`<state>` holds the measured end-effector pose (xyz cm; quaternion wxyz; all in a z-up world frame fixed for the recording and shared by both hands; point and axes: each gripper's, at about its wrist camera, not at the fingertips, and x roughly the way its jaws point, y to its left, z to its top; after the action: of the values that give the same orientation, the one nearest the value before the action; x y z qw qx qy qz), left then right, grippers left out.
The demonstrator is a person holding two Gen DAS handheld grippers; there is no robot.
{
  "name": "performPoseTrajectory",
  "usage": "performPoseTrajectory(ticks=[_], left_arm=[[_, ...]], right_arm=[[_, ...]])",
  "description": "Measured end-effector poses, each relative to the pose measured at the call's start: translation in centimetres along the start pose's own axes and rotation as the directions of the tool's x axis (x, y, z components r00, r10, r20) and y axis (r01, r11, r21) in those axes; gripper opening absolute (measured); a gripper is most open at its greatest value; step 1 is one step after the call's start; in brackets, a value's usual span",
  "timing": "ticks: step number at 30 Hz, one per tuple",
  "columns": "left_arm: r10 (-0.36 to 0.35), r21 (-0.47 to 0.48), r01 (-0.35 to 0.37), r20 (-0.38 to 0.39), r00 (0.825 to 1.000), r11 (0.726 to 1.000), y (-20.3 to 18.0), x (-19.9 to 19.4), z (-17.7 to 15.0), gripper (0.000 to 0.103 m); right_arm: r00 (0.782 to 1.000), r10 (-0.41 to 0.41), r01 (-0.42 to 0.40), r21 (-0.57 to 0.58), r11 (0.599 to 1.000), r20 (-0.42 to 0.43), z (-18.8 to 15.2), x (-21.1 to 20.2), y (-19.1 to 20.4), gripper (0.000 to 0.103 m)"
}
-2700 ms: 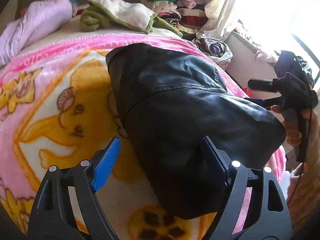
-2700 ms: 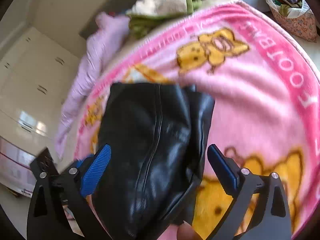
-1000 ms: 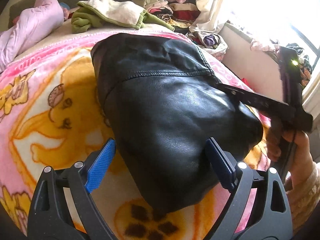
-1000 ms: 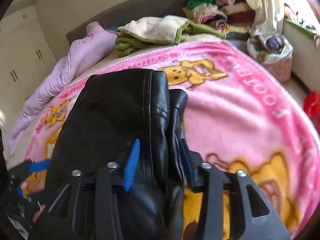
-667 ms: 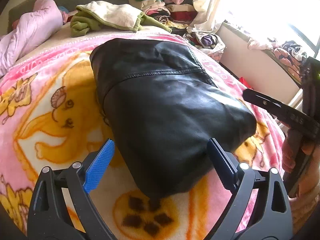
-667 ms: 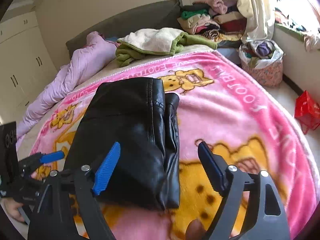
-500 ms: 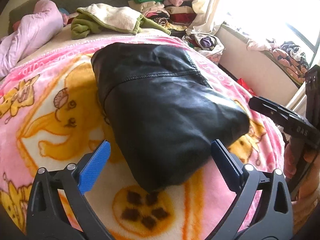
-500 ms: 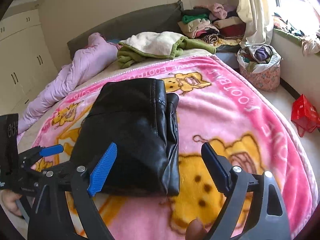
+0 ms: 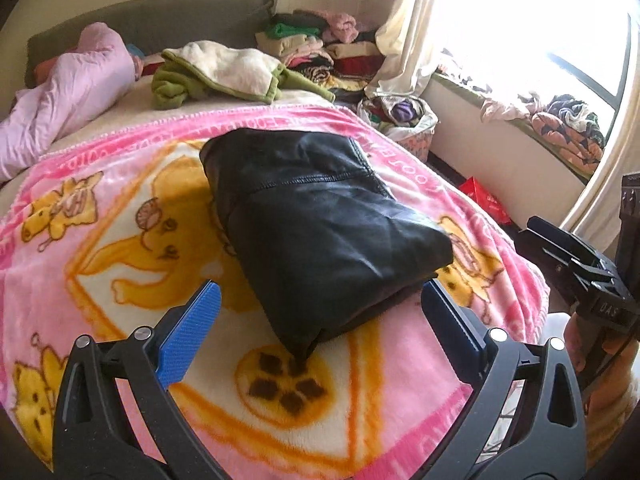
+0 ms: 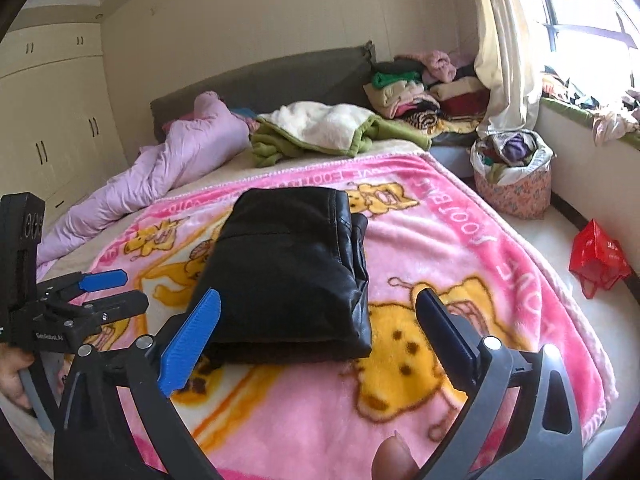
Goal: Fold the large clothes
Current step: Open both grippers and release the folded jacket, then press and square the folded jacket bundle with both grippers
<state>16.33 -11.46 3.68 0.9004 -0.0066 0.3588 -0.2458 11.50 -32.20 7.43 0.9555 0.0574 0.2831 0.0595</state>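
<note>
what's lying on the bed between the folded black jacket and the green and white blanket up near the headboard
Nothing lies there. In the right wrist view, only pink cartoon blanket and a strip of bare beige bedding separate the black jacket from the green and white blanket.

Pink blanket (image 9: 120, 360) — red bag (image 10: 596, 260)

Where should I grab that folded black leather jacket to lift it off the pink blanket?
Probably the thick folded near edge of the black leather jacket, from the foot of the pink blanket. There the layers stack into one raised lip, so the fold likely stays together.

A home bedroom: a bed (image 10: 224, 168) with blankets, built-in wardrobe (image 10: 56, 128), piled clothes (image 10: 420, 92).
</note>
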Motion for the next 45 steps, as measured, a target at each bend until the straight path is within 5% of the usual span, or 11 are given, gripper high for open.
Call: performPoseTrajectory(ticks=[8,14,17,23,26,28,30,33,37,41,45], left_arm=[[0.02,-0.003,-0.02,0.021,1.0,1.0,0.7,-1.0,-0.4,0.094],[0.055,-0.075,-0.06,-0.063,0.996,0.995,2.9,3.2,-0.7,0.094],[0.031,-0.142,-0.045,-0.099,0.995,0.989,3.9,5.6,-0.2,0.094],[0.017,-0.181,-0.045,-0.149,0.989,0.983,3.9,9.3,0.2,0.094],[-0.014,-0.179,-0.017,-0.17,0.985,0.984,3.7,11.0,-0.5,0.094],[-0.031,-0.196,-0.001,-0.161,0.987,0.981,3.9,11.1,-0.5,0.094],[-0.051,-0.212,0.019,-0.145,0.988,0.977,4.4,10.8,-0.2,0.094],[-0.046,-0.205,0.015,-0.147,0.988,0.979,4.2,11.2,0.2,0.094],[-0.058,-0.215,0.024,-0.151,0.987,0.976,4.0,12.0,0.2,0.094],[-0.077,-0.226,0.041,-0.154,0.985,0.973,4.4,12.6,0.2,0.095],[-0.075,-0.217,0.04,-0.155,0.985,0.975,4.7,13.1,0.2,0.095]], right_arm=[[0.999,-0.023,0.023,-0.005,1.0,-0.027,-0.1,0.8,0.6,0.099],[0.985,-0.068,0.09,0.137,0.986,-0.161,-1.0,6.5,-2.9,0.098],[0.979,0.017,0.035,0.25,0.968,-0.202,-1.4,8.9,-5.1,0.071],[0.947,0.151,-0.059,0.306,0.95,-0.285,-1.8,13.3,-6.8,0.044],[0.924,0.113,-0.016,0.259,0.966,-0.366,-2.8,15.2,-6.6,0.045],[0.928,0.138,-0.047,0.26,0.965,-0.347,-2.3,14.9,-6.8,0.058],[0.932,0.211,-0.113,0.318,0.941,-0.293,-1.5,14.1,-8.0,0.09],[0.93,0.274,-0.162,0.398,0.903,-0.244,0.2,15.1,-9.7,0.091],[0.87,0.379,-0.199,0.477,0.856,-0.315,0.6,19.6,-10.7,0.091],[0.78,0.496,-0.259,0.526,0.81,-0.381,-0.3,23.1,-10.1,0.092],[0.768,0.485,-0.245,0.507,0.826,-0.419,-0.6,24.5,-8.9,0.089]])
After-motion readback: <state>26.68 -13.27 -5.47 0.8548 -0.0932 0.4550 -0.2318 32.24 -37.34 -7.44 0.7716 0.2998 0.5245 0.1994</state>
